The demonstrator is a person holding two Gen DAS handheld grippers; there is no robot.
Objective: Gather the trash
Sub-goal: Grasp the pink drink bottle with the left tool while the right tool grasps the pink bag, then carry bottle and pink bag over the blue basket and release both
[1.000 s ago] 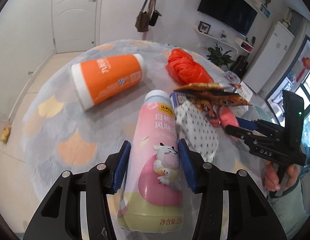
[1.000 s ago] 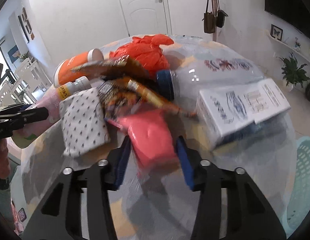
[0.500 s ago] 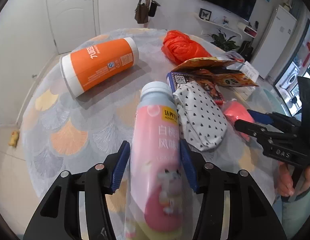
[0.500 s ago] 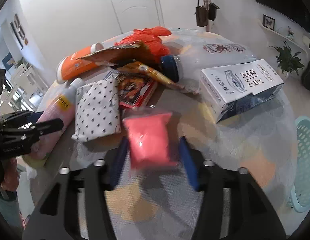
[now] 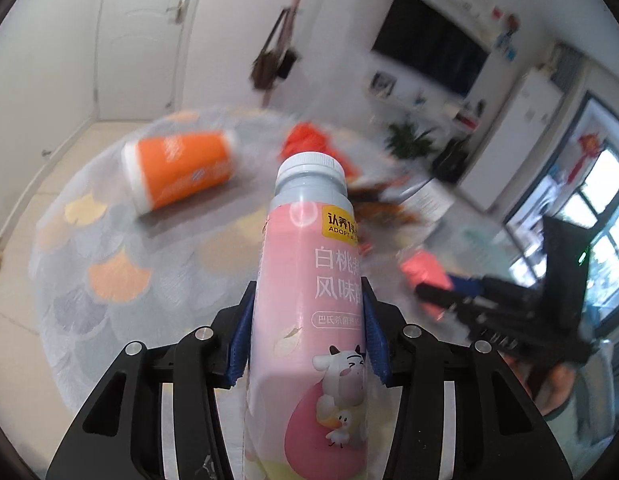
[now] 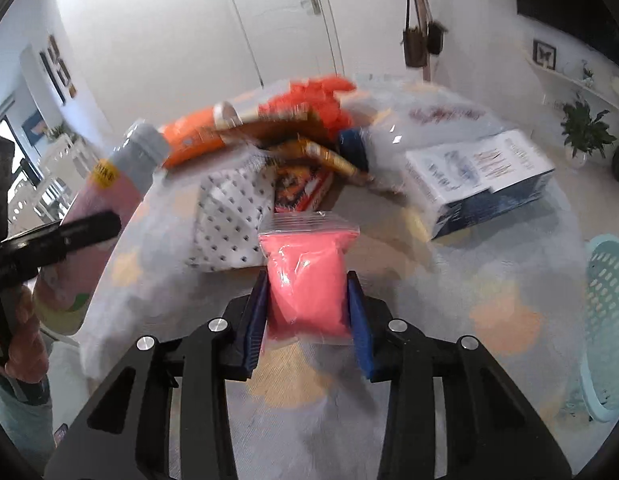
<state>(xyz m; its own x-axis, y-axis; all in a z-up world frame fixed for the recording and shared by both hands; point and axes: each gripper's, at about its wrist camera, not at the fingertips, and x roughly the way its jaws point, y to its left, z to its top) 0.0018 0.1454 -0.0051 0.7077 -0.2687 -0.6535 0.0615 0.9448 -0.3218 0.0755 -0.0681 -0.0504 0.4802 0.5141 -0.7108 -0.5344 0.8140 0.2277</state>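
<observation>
My left gripper (image 5: 307, 336) is shut on a pink drink bottle (image 5: 313, 300) with a grey cap and holds it lifted above the round table (image 5: 109, 300). The bottle also shows at the left of the right wrist view (image 6: 105, 200). My right gripper (image 6: 307, 316) is shut on a clear zip bag of pink stuff (image 6: 305, 276) and holds it above the table. That bag shows in the left wrist view (image 5: 423, 272) too, in the right gripper (image 5: 437, 292).
On the table lie an orange cup (image 5: 177, 168), an orange plastic bag (image 6: 309, 100), snack wrappers (image 6: 309, 160), a dotted white pouch (image 6: 229, 216), a clear bottle with a blue cap (image 6: 389, 140) and a white-blue box (image 6: 485, 176). A teal basket (image 6: 607, 320) stands right of the table.
My left gripper has lifted the pink bottle off the table and tilted it up. My right gripper has closed on the pink bag and raised it.
</observation>
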